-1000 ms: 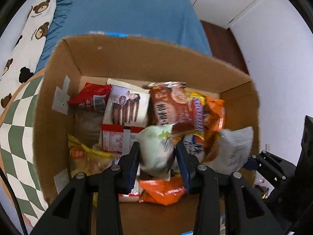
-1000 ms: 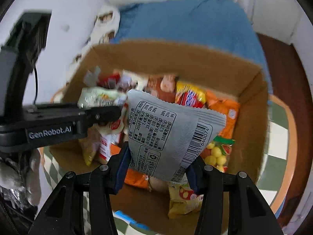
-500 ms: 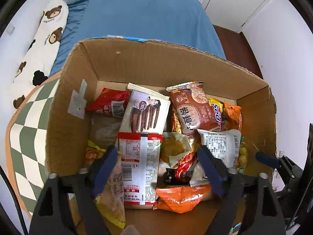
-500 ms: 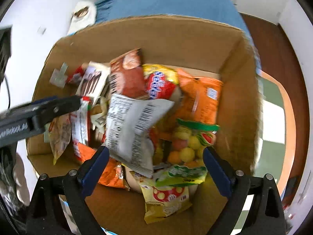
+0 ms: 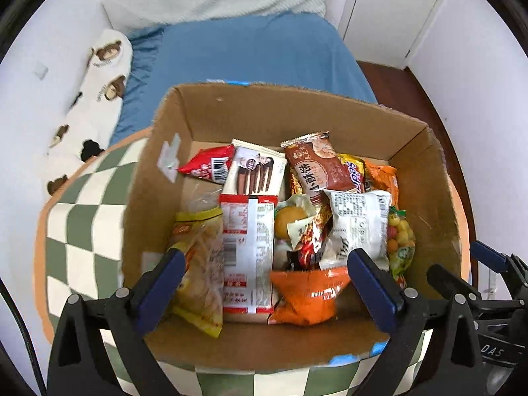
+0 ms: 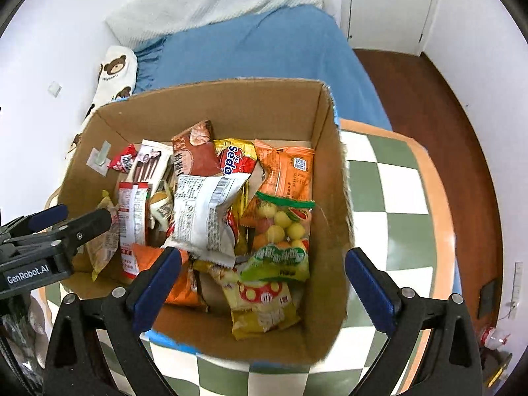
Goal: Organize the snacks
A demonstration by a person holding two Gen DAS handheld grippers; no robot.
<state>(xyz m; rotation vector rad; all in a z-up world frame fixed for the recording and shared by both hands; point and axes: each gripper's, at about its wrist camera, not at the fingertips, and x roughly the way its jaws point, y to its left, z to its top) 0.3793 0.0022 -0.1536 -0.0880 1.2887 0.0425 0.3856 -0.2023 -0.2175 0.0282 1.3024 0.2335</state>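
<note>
A: Left gripper (image 5: 264, 282)?
B: Jaws spread wide and opening, nothing pinched. It hangs over the near side of the cardboard box (image 5: 297, 115); red-and-white packet (image 5: 248, 250) and orange bag (image 5: 308, 295) lie loose below, between the fingers.

A: Right gripper (image 6: 262, 283)?
B: Same, jaws wide and opening, empty. White packet (image 6: 206, 217) lies in the box just ahead of its left finger, candy bag (image 6: 283, 231) ahead, between the fingers. Box sits on the checkered table (image 6: 392, 178).
</note>
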